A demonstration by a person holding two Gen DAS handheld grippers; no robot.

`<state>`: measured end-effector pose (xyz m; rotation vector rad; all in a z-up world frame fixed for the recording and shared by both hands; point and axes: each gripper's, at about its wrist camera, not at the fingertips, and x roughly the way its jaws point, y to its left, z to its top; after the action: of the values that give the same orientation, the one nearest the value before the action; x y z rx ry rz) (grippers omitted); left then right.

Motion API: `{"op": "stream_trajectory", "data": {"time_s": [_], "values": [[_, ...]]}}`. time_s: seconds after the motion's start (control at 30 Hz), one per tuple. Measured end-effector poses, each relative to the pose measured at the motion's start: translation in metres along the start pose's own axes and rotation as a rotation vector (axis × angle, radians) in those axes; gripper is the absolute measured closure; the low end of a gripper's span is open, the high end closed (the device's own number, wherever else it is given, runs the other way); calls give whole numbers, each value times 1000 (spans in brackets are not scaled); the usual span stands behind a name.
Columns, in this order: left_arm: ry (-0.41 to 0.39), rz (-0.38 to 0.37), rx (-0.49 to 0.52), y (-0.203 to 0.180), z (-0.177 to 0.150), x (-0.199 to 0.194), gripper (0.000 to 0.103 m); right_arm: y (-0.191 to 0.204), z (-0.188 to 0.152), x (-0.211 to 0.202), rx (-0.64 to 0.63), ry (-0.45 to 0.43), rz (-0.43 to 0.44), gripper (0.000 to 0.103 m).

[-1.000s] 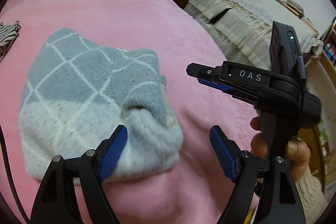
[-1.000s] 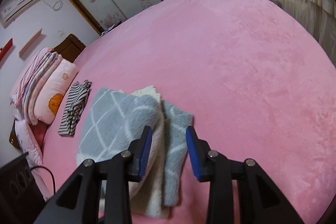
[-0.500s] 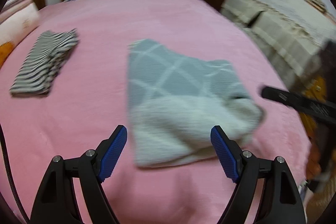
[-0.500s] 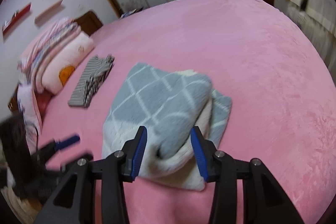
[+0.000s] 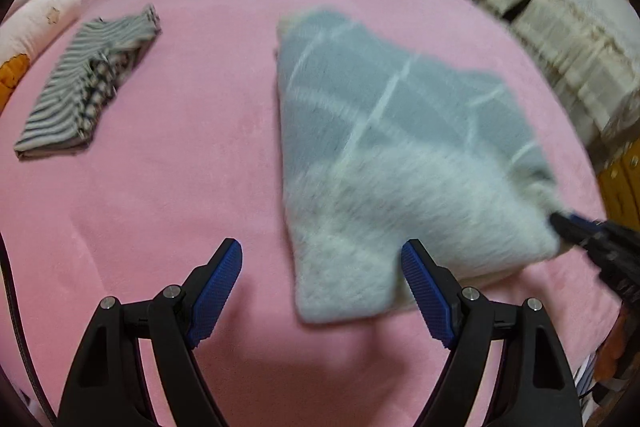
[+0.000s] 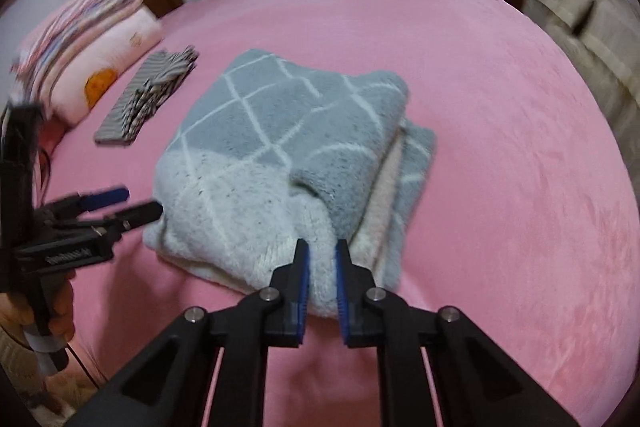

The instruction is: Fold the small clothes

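Observation:
A folded fluffy grey and white garment with a diamond pattern [image 6: 280,155] lies on the pink bed [image 6: 500,107]; it also shows in the left wrist view [image 5: 400,155]. My right gripper [image 6: 319,267] is shut on the garment's near white edge. My left gripper [image 5: 322,275] is open and empty, its jaws wide apart at the garment's near left corner. In the right wrist view the left gripper [image 6: 120,205] sits at the garment's left edge. The right gripper's tip [image 5: 576,227] shows at the garment's right corner.
A folded striped garment [image 5: 84,83] lies at the left of the bed, also in the right wrist view [image 6: 148,99]. Pillows and stacked bedding [image 6: 88,39] are at the far left. A cream-covered piece of furniture [image 5: 560,39] stands past the right edge.
My left gripper has swung from the garment's right side to its near left corner. My right gripper has closed on the garment's near white edge.

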<state>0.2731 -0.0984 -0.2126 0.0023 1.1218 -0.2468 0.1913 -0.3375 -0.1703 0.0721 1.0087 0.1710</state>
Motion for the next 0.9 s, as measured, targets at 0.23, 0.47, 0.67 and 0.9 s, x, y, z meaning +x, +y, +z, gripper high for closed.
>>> {"op": "stream_trajectory", "data": {"time_s": [0.23,0.47,0.67,0.9], "values": [[26,-94,-29,26,-25,4,22,-20,-21,2,146,-5,55,92],[46,-267,-90,36,-54,-1,27,-17,-21,0,151,-15,54,92],[-45,-217,-38,17,-52,-8,43,-18,-23,1,161,-20,56,92],[-86,-43,99,-7,-53,2,43,-18,-22,2,157,-17,60,92]]}}
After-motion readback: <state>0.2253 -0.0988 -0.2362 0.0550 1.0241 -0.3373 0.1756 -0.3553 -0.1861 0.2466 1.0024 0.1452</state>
